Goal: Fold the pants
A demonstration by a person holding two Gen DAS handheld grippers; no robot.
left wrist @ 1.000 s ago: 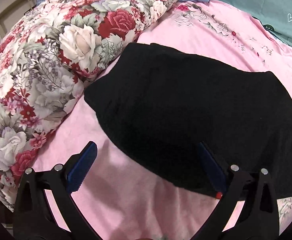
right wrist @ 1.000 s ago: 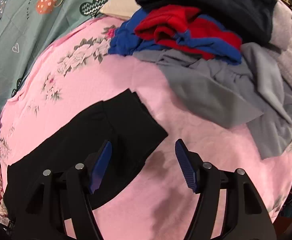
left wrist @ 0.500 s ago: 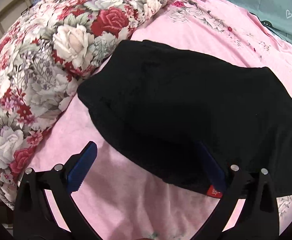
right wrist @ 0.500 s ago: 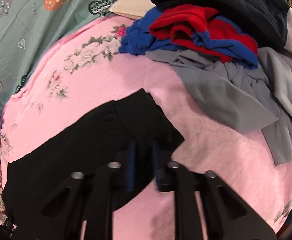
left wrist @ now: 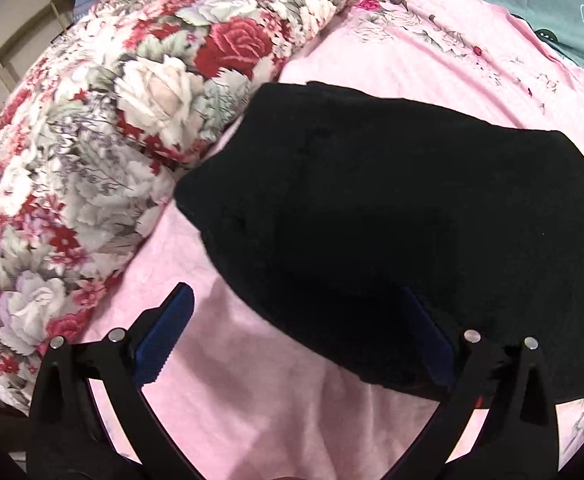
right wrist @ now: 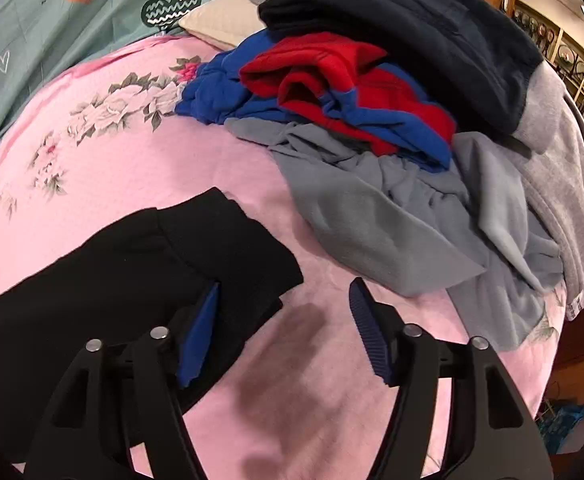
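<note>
Your left gripper (left wrist: pixel 300 336) hangs low over the pink bedspread (left wrist: pixel 432 44) with its fingers spread wide, gripping nothing. One blue pad (left wrist: pixel 164 340) stands over bare pink cloth; the other is over the near edge of the black pants (left wrist: pixel 392 208). Whether that pad touches the fabric you cannot tell.

The pants lie flat across the bedspread, one end just beside the floral quilt (left wrist: pixel 104 132) that is rolled along the left of this view.

Your right gripper (right wrist: pixel 284 336) is also open wide and holds nothing. Its left pad (right wrist: pixel 198 340) sits over the pants (right wrist: pixel 112 280) near their other end, where two layers overlap; its right pad (right wrist: pixel 370 340) is over bare bedspread (right wrist: pixel 152 168). A dark shadow falls on the pink cloth between the fingers.

Beyond the pants, apart from them, lies a heap of clothes (right wrist: pixel 392 128): grey pieces in front, a red and blue garment behind them, a dark navy one on top. A teal sheet (right wrist: pixel 52 20) with hearts borders the far side of the bedspread.
</note>
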